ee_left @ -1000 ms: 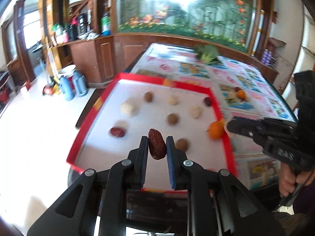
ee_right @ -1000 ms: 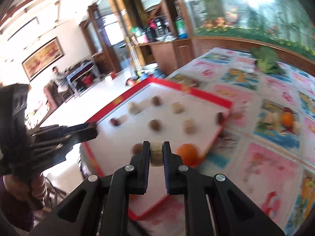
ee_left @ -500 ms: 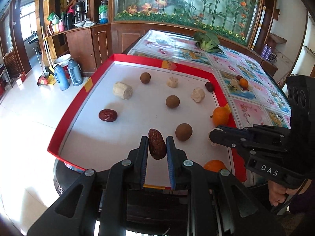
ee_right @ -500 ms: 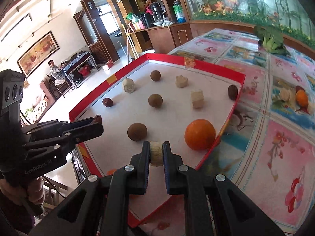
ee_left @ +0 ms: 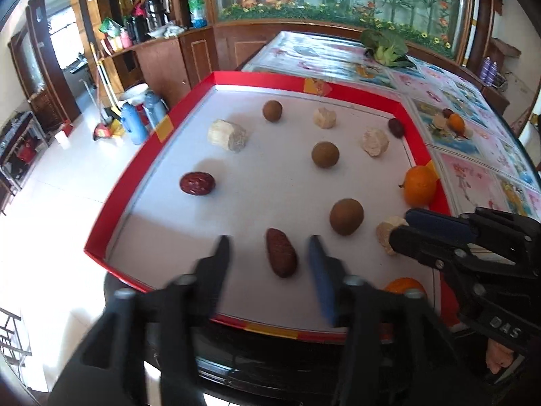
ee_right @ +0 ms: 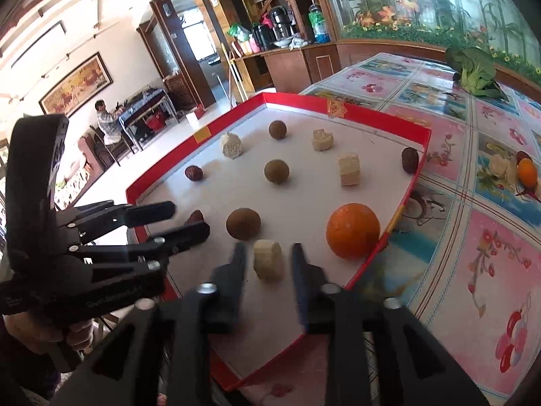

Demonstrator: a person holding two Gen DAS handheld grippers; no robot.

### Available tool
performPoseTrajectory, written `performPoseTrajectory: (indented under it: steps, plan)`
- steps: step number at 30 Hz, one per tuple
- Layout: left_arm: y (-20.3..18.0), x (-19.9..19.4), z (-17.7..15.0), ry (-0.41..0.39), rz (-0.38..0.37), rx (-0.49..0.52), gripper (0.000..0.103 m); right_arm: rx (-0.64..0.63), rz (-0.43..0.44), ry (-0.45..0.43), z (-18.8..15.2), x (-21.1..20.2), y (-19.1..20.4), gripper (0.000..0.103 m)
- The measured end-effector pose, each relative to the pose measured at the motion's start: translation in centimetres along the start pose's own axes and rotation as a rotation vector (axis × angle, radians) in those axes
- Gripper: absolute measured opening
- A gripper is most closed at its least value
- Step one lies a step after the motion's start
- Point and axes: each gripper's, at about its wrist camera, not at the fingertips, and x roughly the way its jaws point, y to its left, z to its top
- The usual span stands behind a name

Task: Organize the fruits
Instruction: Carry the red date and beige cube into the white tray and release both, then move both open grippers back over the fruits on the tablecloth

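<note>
The left claw (ee_left: pixel 268 253) stands wide open with the long date (ee_left: pixel 281 252) lying between its fingers, touched by neither; the right claw (ee_right: pixel 267 262) is open less far, straddling a pale chunk (ee_right: pixel 268 264) that also sits free of the pads. Both pieces rest on the white floor of the red-rimmed tray (ee_left: pixel 142 155), near its front edge. That placing looks deliberate: the date lies in line with the round date (ee_left: pixel 197 183) further back on the left, and the chunk sits just beside a brown longan (ee_right: pixel 243 223) and an orange (ee_right: pixel 352 230), so like kinds seem to be laid out in rows. The other longans, chunks and a dark date near the far right rim are spread well apart over the tray. A second orange (ee_left: pixel 404 286) shows at the tray's near right corner, partly hidden.

Half a second ago each claw was clamped on its piece and held it above the tray. Both jaws have just been opening, and both pieces now lie on the tray, let go. The tray also fills more of each view, as the claws have sunk toward it.

On the surface beyond, a small cluster of fruit (ee_right: pixel 517 169) waits unsorted, so the task is probably not finished.
</note>
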Motion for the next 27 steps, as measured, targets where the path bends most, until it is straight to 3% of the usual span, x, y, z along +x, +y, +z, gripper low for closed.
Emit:
performPoseTrajectory:
  steps: [2,5,8,11,18,27]
  plan:
    - [-0.2,-0.6,0.1,-0.034,0.048,0.012,0.082,0.044,0.015,-0.038,0.1,-0.7,-0.8,0.047]
    - [-0.6,-1.5,0.5,-0.077,0.100,0.043,0.085,0.094,0.042,-0.052,0.2,-1.1,-1.7,0.047]
    - [-1.1,-2.4,0.9,-0.116,0.141,0.058,0.094,0.087,0.030,-0.064,0.1,-1.4,-1.5,0.047]
    - [-1.4,-2.9,1.2,-0.134,0.157,0.064,0.096,0.065,0.053,-0.107,0.0,-2.4,-1.1,0.047]
    - [-2.4,-4.1,1.9,-0.178,0.125,0.070,0.100,0.081,0.091,-0.195,0.0,-4.6,-1.6,0.047]
    - [-6.3,-5.0,3.2,-0.204,0.061,0.128,0.101,0.169,-0.077,-0.287,0.4,-9.4,-6.3,0.050]
